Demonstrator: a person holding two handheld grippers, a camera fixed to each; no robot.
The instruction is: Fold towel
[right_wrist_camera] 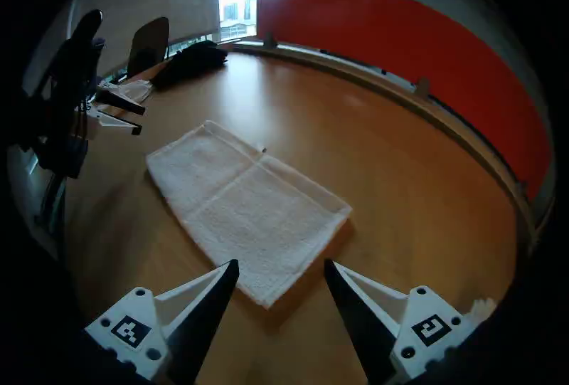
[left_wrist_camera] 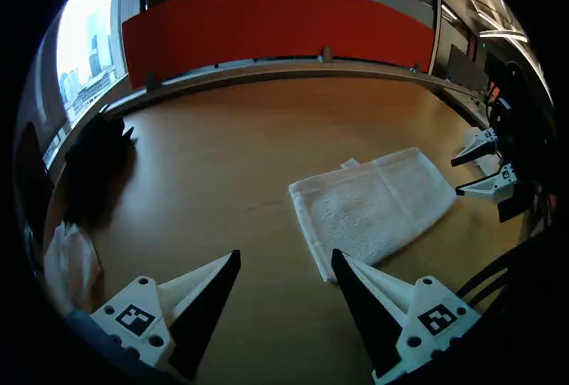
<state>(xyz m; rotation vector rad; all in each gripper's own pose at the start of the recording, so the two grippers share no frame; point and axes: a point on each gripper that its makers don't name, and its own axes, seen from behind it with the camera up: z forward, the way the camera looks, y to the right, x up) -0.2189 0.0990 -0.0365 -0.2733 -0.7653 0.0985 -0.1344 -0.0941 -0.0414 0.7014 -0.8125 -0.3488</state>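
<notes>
A broad wooden surface [left_wrist_camera: 235, 143] fills the middle of both views, bounded along its far edge by a long red partition [left_wrist_camera: 277, 22] and, at the upper left of the left gripper view, by a bright window [left_wrist_camera: 89, 50].

The white towel [left_wrist_camera: 373, 203] lies flat on the surface at right of centre in the left gripper view and at centre in the right gripper view [right_wrist_camera: 245, 203]. It is folded to a rectangle, with a straight line running across it and a small tag sticking out at its far edge.

A dark bundle [left_wrist_camera: 99, 150] sits at the left of the left gripper view, with a crumpled white cloth [left_wrist_camera: 71, 264] below it.

The left gripper [left_wrist_camera: 284, 253] at the bottom of its own view has its fingers spread wide and empty, one tip overlapping the towel's near corner in the picture. It also appears at the upper left of the right gripper view [right_wrist_camera: 141, 120].

The right gripper [right_wrist_camera: 281, 264] is likewise spread and grasping nothing, the towel's near corner showing in the gap between its fingers. It also appears at the right edge of the left gripper view [left_wrist_camera: 455, 177], just beside the towel's far end.
</notes>
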